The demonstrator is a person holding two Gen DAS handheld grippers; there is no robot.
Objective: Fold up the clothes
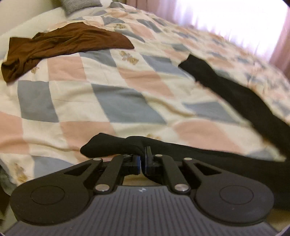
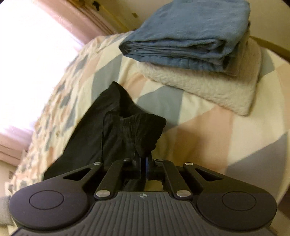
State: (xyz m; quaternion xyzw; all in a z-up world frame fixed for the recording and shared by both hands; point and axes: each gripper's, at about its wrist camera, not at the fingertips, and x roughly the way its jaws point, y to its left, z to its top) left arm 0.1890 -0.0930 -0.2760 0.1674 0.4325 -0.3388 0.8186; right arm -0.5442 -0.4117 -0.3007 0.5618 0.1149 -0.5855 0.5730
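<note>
While both fingers pinch cloth, the scene lists thus:
Left gripper (image 1: 143,159): held low over the bed edge, fingers clamped on a fold of the black garment (image 1: 112,147).
Right gripper (image 2: 143,163): tilted, fingers closed on the garment's gathered waistband (image 2: 143,125).
Black garment: draped across the bed, one long part trailing away to the right in the left wrist view.
Bed: quilt (image 1: 108,101) in pink, blue and cream patches.
Other items: brown garment (image 1: 59,43) crumpled far left; folded blue cloth (image 2: 190,34) on a cream fleece blanket (image 2: 208,87).
Room: bright curtained window (image 1: 226,16).
</note>
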